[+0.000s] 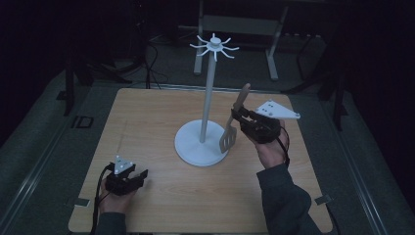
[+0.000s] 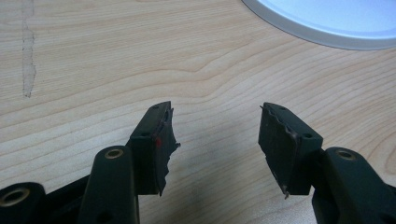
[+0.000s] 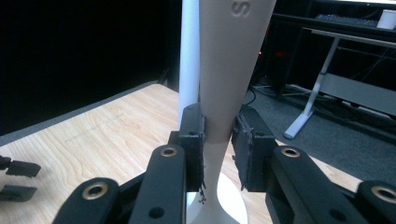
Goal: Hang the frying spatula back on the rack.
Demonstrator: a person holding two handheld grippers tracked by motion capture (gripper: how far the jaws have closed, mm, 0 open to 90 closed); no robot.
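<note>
A white stand (image 1: 210, 93) rises from a round base (image 1: 188, 147) at the table's middle, with a ring of hooks (image 1: 214, 45) on top. My right gripper (image 1: 238, 117) is shut on the handle of a pale slotted spatula (image 1: 233, 125), which hangs in the air just right of the pole, slotted blade down. In the right gripper view the spatula handle (image 3: 224, 79) is pinched between both pads (image 3: 194, 140), with the stand's pole (image 3: 189, 51) right behind it. My left gripper (image 1: 138, 177) rests open near the table's front left; its pads (image 2: 156, 140) hold nothing.
The wooden table (image 1: 147, 122) stands on a dark mat. Desk legs (image 1: 271, 54) and cables (image 1: 151, 63) lie beyond its far edge. The stand's base rim (image 2: 322, 28) shows ahead of the left gripper.
</note>
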